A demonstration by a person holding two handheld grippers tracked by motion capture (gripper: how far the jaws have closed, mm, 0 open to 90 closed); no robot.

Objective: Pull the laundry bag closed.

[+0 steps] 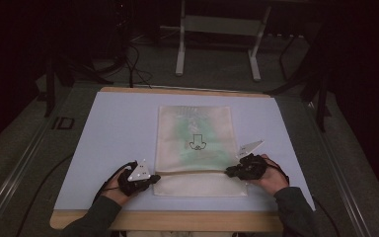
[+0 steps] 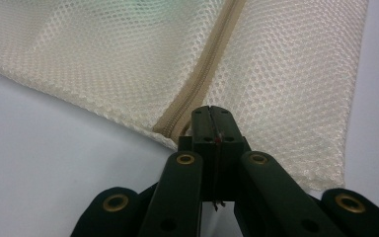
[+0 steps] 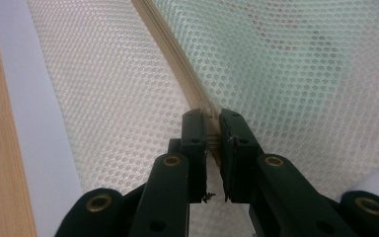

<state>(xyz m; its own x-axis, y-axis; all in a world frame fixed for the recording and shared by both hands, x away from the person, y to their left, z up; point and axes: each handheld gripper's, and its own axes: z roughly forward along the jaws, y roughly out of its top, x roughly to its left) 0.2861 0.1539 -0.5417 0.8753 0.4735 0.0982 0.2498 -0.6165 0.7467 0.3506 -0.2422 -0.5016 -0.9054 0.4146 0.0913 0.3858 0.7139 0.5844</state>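
cream honeycomb-mesh bag (image 1: 195, 148) (green tint inside), beige zipper (image 2: 197, 86), pale lavender mat (image 1: 113, 133)

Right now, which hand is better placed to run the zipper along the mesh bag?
Probably the right. Its fingers pinch the zipper itself, likely at the slider. The left fingers clamp the zipper's other end at the bag's edge, fit for anchoring.
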